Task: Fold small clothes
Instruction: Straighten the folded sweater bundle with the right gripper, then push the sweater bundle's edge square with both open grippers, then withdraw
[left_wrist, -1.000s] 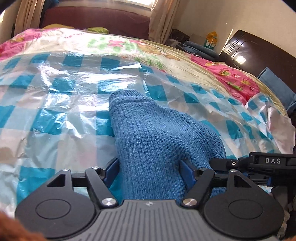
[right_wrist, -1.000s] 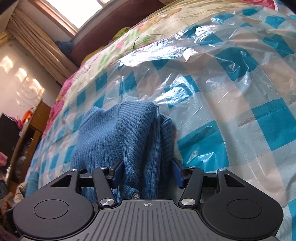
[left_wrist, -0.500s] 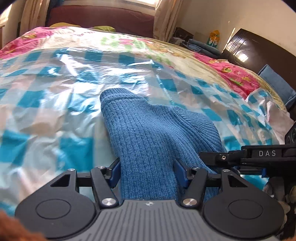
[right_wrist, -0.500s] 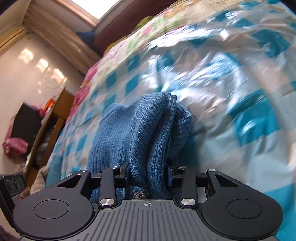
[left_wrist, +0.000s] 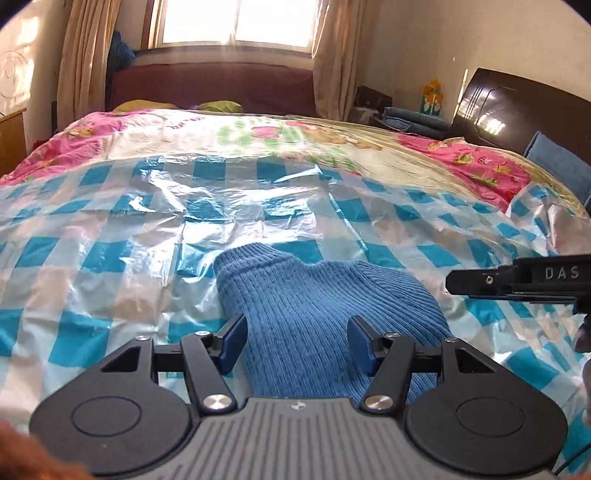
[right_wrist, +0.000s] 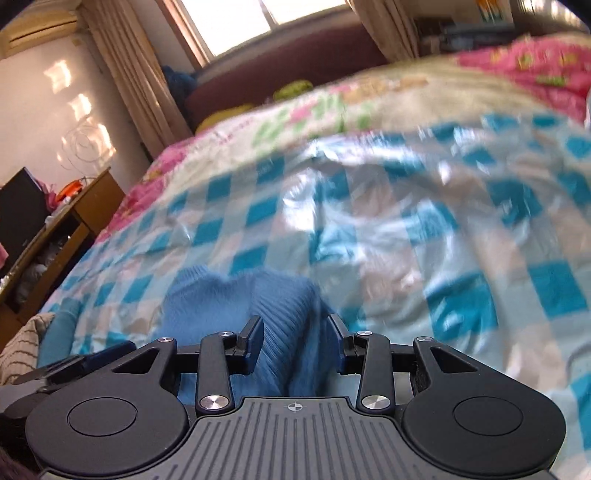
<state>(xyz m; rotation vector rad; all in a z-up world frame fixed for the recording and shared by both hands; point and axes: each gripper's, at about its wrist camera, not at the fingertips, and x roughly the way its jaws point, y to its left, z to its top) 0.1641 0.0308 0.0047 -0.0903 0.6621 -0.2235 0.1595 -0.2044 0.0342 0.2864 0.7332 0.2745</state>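
Note:
A small blue knitted garment (left_wrist: 317, 317) lies folded on the checked plastic sheet (left_wrist: 110, 251) that covers the bed. My left gripper (left_wrist: 297, 343) is open, its blue pads on either side of the garment's near end. The right gripper shows in this view as a black bar (left_wrist: 517, 280) at the right edge. In the right wrist view, which is blurred, the garment (right_wrist: 280, 317) lies between the pads of my right gripper (right_wrist: 297, 341), which is open with a gap on each side.
A pink floral bedspread (left_wrist: 480, 162) lies beyond the sheet. A dark headboard (left_wrist: 517, 107) and a blue pillow (left_wrist: 557, 162) are at the right. A wooden desk (right_wrist: 66, 236) stands left of the bed. A window (left_wrist: 236, 22) with curtains is behind.
The right gripper shut on a raised fold of the garment, then opened and let it drop flat. Both grippers have tilted up, so more of the room shows.

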